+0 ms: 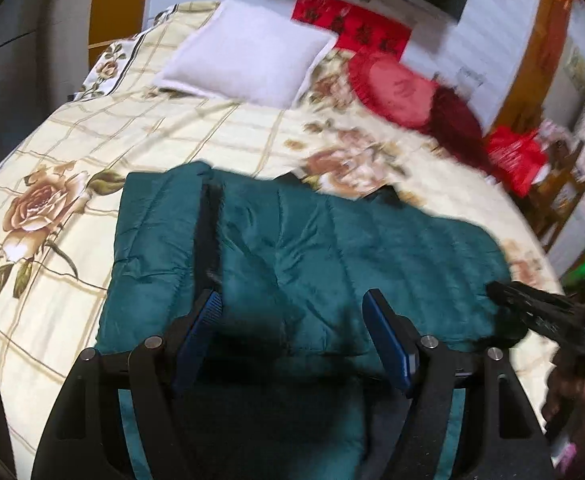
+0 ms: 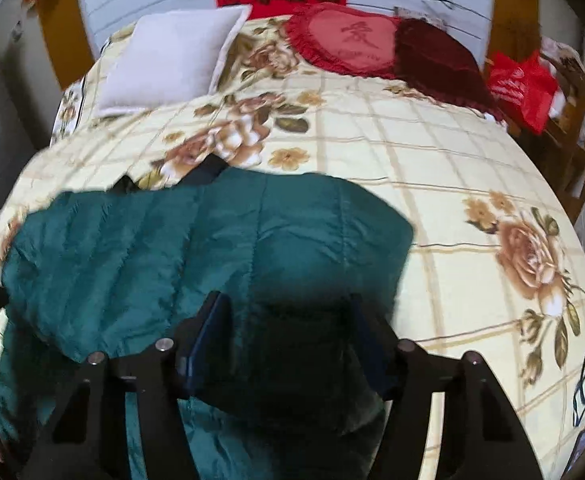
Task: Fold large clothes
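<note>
A large teal quilted jacket (image 1: 292, 256) lies on the floral bedspread, folded over on itself, with a dark zipper strip down its left part. It also shows in the right wrist view (image 2: 196, 248). My left gripper (image 1: 292, 312) is open just above the jacket's near part, with nothing between its blue pads. My right gripper (image 2: 288, 320) is open above the jacket's near right part and casts a dark shadow there. The right gripper also shows at the right edge of the left wrist view (image 1: 540, 312).
The bed (image 2: 432, 184) has a cream checked cover with rose prints. A white pillow (image 1: 244, 56) and red cushions (image 2: 356, 40) lie at the head. A red bag (image 2: 520, 84) and wooden furniture stand at the right side.
</note>
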`<action>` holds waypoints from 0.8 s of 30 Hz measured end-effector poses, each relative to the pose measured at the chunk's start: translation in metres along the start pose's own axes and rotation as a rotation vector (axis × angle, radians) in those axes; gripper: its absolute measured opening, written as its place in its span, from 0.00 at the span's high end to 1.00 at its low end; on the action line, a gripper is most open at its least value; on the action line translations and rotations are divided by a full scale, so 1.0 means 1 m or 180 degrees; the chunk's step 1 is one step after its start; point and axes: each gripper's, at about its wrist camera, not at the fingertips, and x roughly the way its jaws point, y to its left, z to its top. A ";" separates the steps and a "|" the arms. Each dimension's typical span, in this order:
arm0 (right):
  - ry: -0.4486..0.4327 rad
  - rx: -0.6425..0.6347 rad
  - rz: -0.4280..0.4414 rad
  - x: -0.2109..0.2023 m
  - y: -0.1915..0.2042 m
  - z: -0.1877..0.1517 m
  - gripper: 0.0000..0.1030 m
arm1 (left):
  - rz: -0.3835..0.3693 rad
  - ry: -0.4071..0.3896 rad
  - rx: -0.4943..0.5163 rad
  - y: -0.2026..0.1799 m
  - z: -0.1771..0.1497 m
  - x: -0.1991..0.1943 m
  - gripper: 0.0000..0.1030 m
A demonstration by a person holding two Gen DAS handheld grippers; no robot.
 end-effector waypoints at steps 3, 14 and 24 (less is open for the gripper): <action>0.0047 -0.0220 -0.0104 0.018 0.021 -0.014 0.36 | 0.0214 0.0099 0.0014 0.010 -0.001 0.021 0.46; -0.0243 0.0022 0.0171 -0.027 0.003 0.006 0.36 | 0.0010 -0.0097 -0.0273 0.030 0.011 -0.003 0.46; -0.0066 -0.0101 0.0288 0.017 0.051 0.032 0.32 | 0.0336 0.0160 -0.0179 0.019 0.038 0.052 0.47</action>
